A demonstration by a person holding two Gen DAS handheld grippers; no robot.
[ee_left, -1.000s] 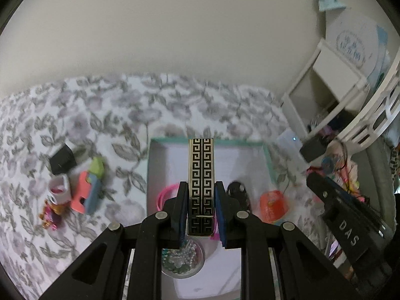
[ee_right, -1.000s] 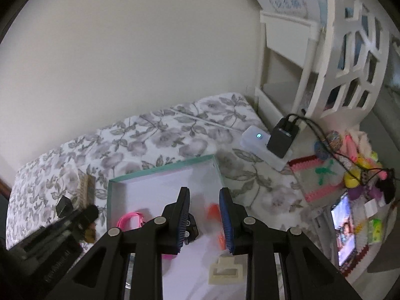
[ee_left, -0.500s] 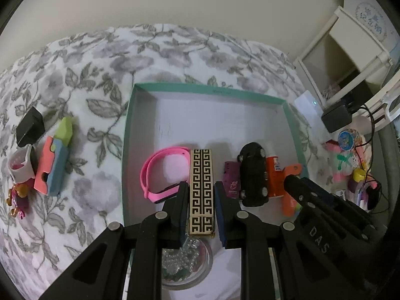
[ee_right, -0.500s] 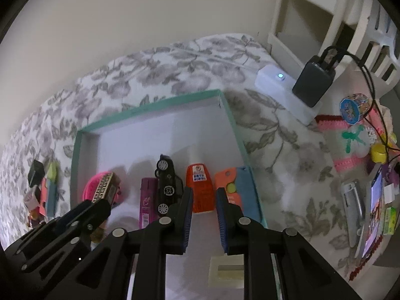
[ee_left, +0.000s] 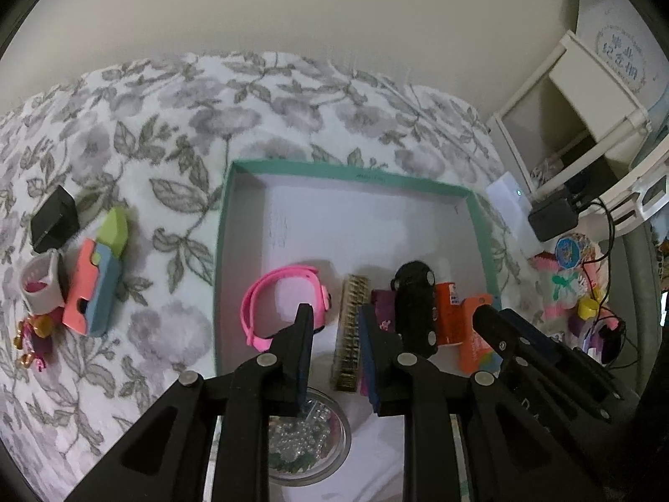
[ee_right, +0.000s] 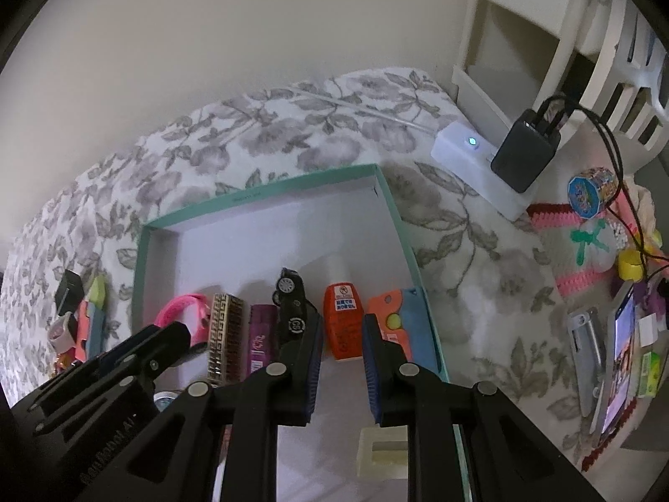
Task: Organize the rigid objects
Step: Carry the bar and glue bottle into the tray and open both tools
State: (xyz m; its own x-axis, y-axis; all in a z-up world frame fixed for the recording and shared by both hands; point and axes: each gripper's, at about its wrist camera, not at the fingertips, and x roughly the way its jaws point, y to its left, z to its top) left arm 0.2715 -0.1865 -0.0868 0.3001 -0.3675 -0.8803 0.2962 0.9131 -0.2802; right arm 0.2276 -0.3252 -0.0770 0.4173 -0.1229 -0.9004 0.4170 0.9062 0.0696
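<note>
A teal-rimmed box (ee_left: 351,173) (ee_right: 267,196) lies on the floral bedspread. In it, in a row, lie a pink wristband (ee_left: 280,301), a gold patterned bar (ee_left: 350,330) (ee_right: 223,334), a purple item (ee_right: 261,336), a black toy car (ee_left: 414,305) (ee_right: 292,307), an orange bottle (ee_right: 343,320) and an orange-blue block (ee_right: 397,318). My left gripper (ee_left: 336,334) is open just above the gold bar, which lies free in the box. My right gripper (ee_right: 342,341) is open and empty over the orange bottle.
Left of the box lie a black cube (ee_left: 54,219), a pink-blue-green toy (ee_left: 98,276), a white cup (ee_left: 39,286) and a small figure (ee_left: 31,336). A glass bead dish (ee_left: 301,435) and cream piece (ee_right: 382,452) sit near. Power strip (ee_right: 476,167), clutter and shelves stand right.
My left gripper lowered the gold bar into the box between wristband and purple item, then opened and let it go. The right gripper tilted down over the box and stayed open.
</note>
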